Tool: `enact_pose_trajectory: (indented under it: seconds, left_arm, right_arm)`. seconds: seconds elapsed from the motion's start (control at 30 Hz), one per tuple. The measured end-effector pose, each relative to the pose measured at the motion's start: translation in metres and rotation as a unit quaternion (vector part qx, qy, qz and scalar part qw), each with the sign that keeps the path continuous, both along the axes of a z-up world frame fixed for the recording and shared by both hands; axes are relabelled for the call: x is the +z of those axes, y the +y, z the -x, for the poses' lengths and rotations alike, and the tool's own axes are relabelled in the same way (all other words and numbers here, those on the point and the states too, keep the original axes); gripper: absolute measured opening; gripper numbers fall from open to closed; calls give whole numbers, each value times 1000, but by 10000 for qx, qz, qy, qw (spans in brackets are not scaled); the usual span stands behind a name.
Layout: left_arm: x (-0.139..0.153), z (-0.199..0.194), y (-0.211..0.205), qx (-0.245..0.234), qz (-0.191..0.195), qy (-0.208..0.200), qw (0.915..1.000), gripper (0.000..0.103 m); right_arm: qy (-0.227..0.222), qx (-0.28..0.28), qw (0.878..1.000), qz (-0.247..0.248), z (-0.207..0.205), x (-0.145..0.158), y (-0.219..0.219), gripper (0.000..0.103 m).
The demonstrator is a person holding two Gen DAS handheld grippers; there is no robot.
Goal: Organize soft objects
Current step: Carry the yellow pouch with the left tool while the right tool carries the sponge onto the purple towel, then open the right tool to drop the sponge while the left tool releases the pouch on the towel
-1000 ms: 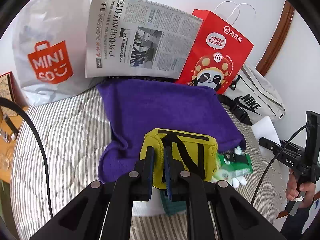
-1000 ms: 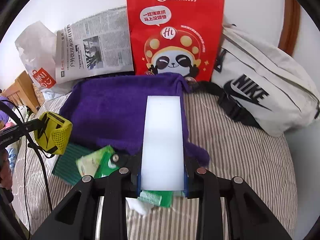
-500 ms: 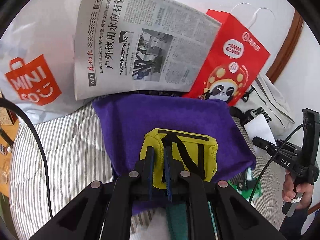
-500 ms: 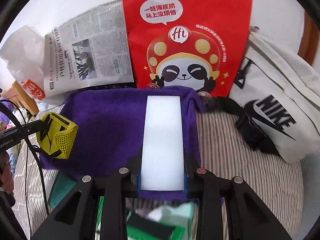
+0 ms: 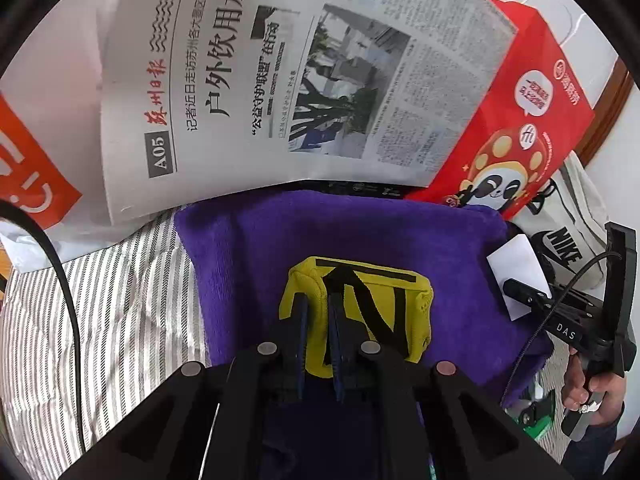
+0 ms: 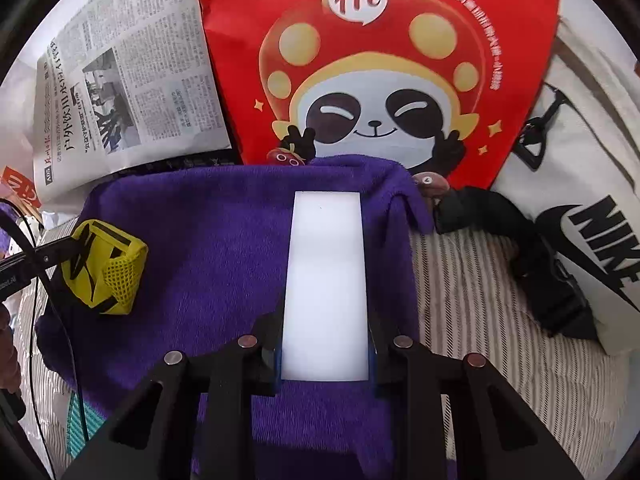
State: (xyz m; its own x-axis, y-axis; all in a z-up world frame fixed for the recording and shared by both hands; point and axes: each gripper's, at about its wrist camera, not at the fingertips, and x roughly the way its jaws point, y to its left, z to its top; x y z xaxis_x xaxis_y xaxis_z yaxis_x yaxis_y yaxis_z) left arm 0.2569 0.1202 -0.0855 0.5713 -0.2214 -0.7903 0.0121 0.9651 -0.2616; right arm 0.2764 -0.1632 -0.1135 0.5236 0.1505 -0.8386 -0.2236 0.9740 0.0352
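My left gripper (image 5: 318, 320) is shut on a yellow mesh pouch with black straps (image 5: 360, 312) and holds it over the purple towel (image 5: 360, 232). The pouch also shows in the right wrist view (image 6: 106, 266), at the left over the towel (image 6: 216, 240). My right gripper (image 6: 325, 344) is shut on a white foam block (image 6: 326, 280), held flat above the towel's right part. The block and right gripper also show in the left wrist view (image 5: 516, 276), at the towel's right edge.
A newspaper (image 5: 300, 80), a red panda paper bag (image 6: 380, 60), a white Nike bag (image 6: 580, 180) and a Miniso bag (image 5: 32, 160) stand along the back wall. The striped bedcover (image 6: 480, 280) lies beneath. Green packets (image 5: 540, 412) lie at the towel's near right corner.
Both grippers have moved forward over the purple towel toward the back wall, carrying the pouch and the foam block. The green packets have dropped out of the right wrist view.
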Motion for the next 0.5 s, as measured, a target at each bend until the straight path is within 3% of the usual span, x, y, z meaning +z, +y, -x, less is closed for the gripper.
enact_pose_trajectory:
  seconds: [0.5]
  left_arm:
    - [-13, -11, 0, 98, -179, 172, 9996, 14]
  right_arm:
    - [326, 90, 9990, 304, -13, -23, 7, 31]
